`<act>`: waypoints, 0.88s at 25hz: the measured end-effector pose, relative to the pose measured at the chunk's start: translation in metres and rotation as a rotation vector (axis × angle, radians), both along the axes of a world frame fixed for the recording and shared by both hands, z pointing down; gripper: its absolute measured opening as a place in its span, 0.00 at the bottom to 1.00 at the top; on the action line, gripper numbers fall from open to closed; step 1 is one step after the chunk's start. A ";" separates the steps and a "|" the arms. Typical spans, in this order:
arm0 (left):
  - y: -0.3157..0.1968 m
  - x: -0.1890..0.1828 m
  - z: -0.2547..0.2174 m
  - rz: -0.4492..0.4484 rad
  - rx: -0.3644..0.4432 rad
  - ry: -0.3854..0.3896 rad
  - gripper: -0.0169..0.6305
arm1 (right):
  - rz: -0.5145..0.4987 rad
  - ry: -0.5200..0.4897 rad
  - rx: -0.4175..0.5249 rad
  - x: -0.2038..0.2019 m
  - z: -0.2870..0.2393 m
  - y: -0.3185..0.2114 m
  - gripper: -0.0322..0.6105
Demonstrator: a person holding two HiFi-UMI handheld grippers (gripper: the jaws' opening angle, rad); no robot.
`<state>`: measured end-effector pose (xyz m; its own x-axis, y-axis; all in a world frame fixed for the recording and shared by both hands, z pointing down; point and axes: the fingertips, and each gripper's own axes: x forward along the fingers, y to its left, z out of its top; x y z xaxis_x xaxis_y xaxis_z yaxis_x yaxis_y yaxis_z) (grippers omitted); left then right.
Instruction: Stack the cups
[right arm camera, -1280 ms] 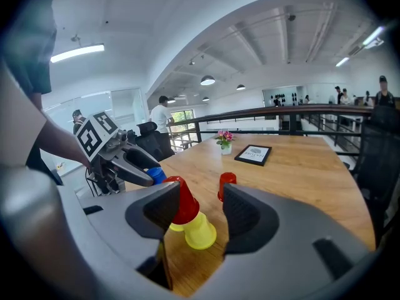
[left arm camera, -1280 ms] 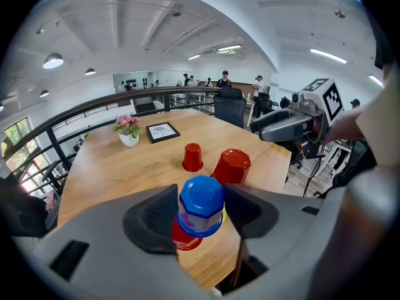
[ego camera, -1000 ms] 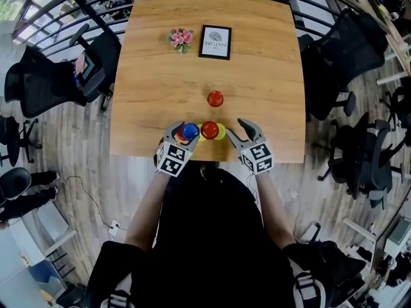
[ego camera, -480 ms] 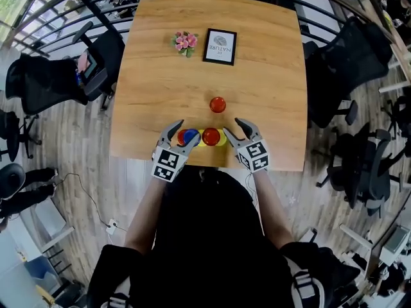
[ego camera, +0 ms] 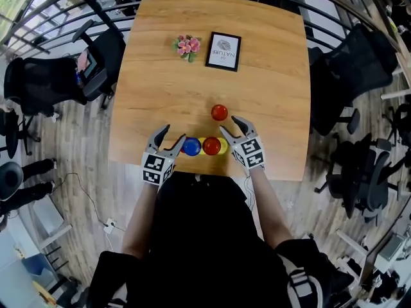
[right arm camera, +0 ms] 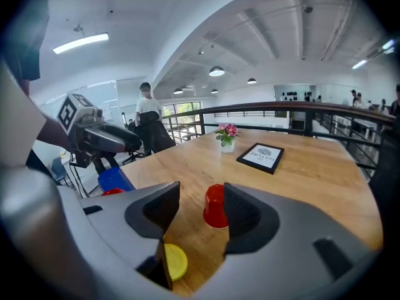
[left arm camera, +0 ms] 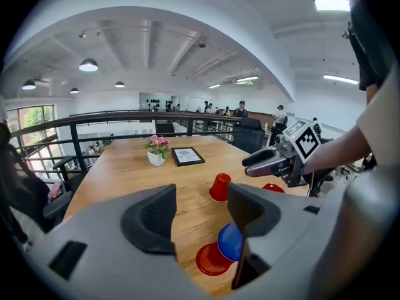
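Reach | right claw [right arm camera: 199, 195] is held wide, empty | red cup [right arm camera: 215, 206] is seen just ahead of it | best centred, then squeezed lightly mid-wall | left claw [left arm camera: 201, 199] wide, empty

Bright ceiling lamps [left arm camera: 88, 65]; sharp centre, fisheye-warped edges.

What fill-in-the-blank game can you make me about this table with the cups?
1. The lone red plastic cup stands upside ____.
2. The small white pot holds ____ flowers.
3. The left gripper and the right gripper both have their jaws ____, with nothing held.
Missing words: down, pink, open.
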<state>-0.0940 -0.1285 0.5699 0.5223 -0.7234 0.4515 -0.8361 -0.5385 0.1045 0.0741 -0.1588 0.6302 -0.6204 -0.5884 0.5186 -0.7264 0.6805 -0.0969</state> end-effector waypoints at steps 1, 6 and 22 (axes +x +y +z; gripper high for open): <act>0.000 -0.004 0.002 -0.008 -0.006 0.000 0.45 | -0.001 0.005 -0.004 -0.001 0.003 -0.004 0.41; -0.002 -0.023 0.013 -0.045 -0.042 0.002 0.45 | -0.002 0.029 -0.031 -0.004 0.024 -0.022 0.44; 0.004 -0.041 0.029 -0.058 -0.101 -0.024 0.45 | 0.018 0.119 -0.100 -0.013 0.079 -0.050 0.47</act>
<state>-0.1353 -0.1241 0.5993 0.4689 -0.7025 0.5354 -0.8685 -0.4768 0.1351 0.0608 -0.2089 0.7088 -0.5408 -0.5403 0.6447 -0.7487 0.6585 -0.0761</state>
